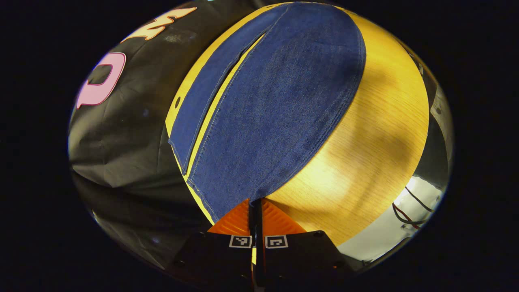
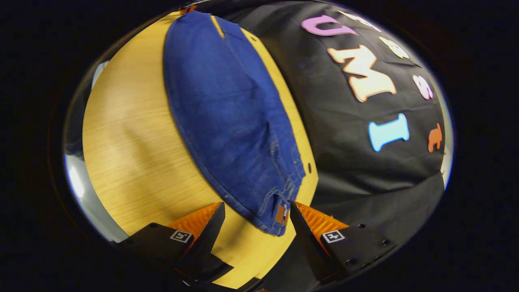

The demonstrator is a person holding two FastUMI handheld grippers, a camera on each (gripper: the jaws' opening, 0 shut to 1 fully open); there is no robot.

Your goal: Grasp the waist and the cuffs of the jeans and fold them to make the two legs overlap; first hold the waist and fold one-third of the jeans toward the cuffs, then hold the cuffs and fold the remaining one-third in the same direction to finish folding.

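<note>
The left hand-held gripper (image 1: 256, 202) is clenched on a cuff of the dark blue denim jeans (image 1: 275, 105). The right hand-held gripper (image 2: 256, 211) stands released, the waist between its orange fingers (image 2: 194, 219) on the yellow wooden worktop (image 2: 129, 154).

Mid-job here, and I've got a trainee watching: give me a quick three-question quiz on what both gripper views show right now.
1. True or false: the left gripper has its jaws closed at the cuff end of the jeans.
2. Multiple choice: in the right gripper view, the right gripper is A) clamped on the waistband, B) open with the waist corner of the jeans between its jaws, C) resting on bare table away from the denim.
3. Fill in: the jeans lie flat on a ______ tabletop.

Key:
1. True; the jaws stand together with the cuff edge running into them.
2. B; the jaws stand apart on either side of the waist corner with the leather patch.
3. Wooden.
</note>
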